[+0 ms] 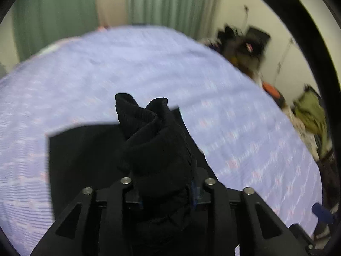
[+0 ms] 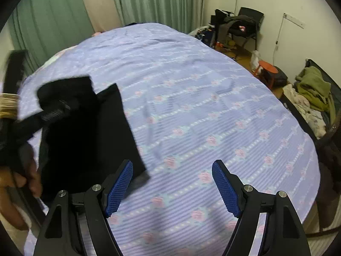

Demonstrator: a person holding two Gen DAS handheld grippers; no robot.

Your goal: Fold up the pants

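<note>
The black pants (image 1: 85, 153) lie partly flat on the purple flowered bedsheet (image 1: 149, 64). My left gripper (image 1: 164, 183) is shut on a bunched fold of the pants, which sticks up between the fingers and hides the pads. In the right wrist view the pants (image 2: 85, 138) hang at the left, lifted by the left gripper (image 2: 57, 108) held in a hand. My right gripper (image 2: 172, 183) is open and empty above the sheet (image 2: 202, 106), its blue pads (image 2: 119, 183) just right of the pants' lower corner.
Green curtains (image 2: 149, 0) hang behind the bed. A chair piled with dark clothes (image 2: 240, 25) stands at the back right. A red stool (image 2: 268, 68) and a rack with green and light garments (image 2: 311, 89) stand along the right edge of the bed.
</note>
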